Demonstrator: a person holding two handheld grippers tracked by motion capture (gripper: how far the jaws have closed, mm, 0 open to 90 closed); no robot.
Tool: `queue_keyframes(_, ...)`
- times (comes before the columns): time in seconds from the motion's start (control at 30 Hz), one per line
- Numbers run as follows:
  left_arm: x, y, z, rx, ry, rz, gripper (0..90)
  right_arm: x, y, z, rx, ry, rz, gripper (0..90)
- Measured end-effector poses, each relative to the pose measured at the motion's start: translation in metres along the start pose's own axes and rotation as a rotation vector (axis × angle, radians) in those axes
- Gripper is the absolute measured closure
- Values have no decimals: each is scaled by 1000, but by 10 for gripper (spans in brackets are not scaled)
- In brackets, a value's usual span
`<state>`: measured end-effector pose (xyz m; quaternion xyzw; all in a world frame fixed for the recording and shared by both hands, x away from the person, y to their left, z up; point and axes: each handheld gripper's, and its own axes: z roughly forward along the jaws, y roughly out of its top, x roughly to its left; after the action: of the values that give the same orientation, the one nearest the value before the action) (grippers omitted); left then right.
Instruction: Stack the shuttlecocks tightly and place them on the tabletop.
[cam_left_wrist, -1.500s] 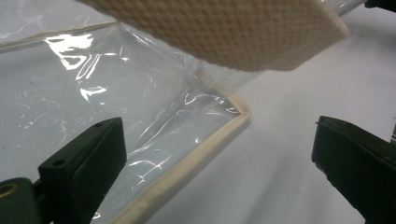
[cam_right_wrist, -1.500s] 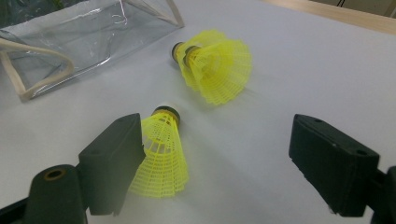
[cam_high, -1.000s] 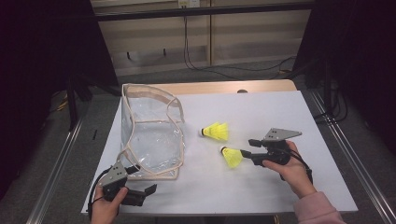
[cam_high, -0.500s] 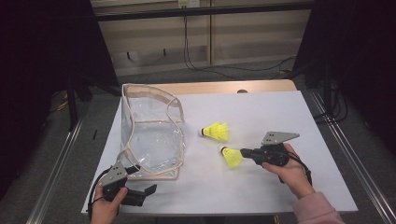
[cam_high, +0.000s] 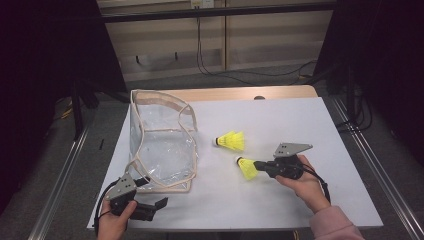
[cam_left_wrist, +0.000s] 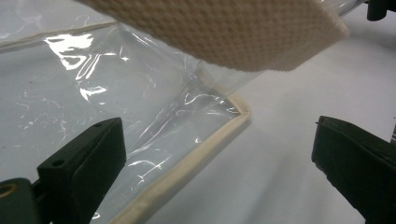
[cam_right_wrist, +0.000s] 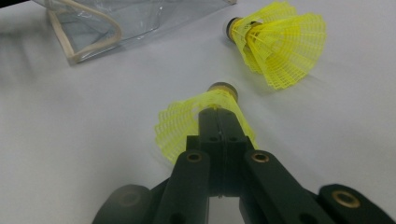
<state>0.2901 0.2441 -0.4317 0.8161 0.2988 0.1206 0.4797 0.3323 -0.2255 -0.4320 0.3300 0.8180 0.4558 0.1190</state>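
Two yellow shuttlecocks lie on the white table (cam_high: 280, 200). My right gripper (cam_high: 257, 164) (cam_right_wrist: 219, 114) is shut on the mesh skirt of the nearer shuttlecock (cam_high: 246, 169) (cam_right_wrist: 180, 121), whose cork points away from me. The second shuttlecock (cam_high: 231, 141) (cam_right_wrist: 280, 42) lies free just beyond it. A clear plastic bag (cam_high: 162, 145) (cam_left_wrist: 93, 93) with beige trim stands open at the left. My left gripper (cam_high: 162, 204) (cam_left_wrist: 217, 133) is open at the bag's front corner, holding nothing.
A beige woven strap (cam_left_wrist: 224, 32) of the bag hangs close over the left gripper's jaws. The bag's handles (cam_right_wrist: 88, 32) lie toward the shuttlecocks. A wooden strip (cam_high: 240, 94) edges the table's far side, with metal rails (cam_high: 372, 165) at both sides.
The right gripper's jaws have closed on the nearer shuttlecock's skirt and the hand has shifted slightly. The left gripper, the bag and the other shuttlecock have stayed put.
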Motion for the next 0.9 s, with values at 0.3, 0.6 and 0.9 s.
queue_keyframes(0.3, 0, 0, 0, 0, 1, 1, 28, 0, 1, 5, -3, -27, 3, 900)
queue_keyframes(0.6, 0, 0, 0, 0, 1, 2, 28, -10, 4, 6, -25, -75, 17, 900)
queue_keyframes(0.9, 0, 0, 0, 0, 1, 2, 28, -11, 2, 8, -15, -77, 23, 900)
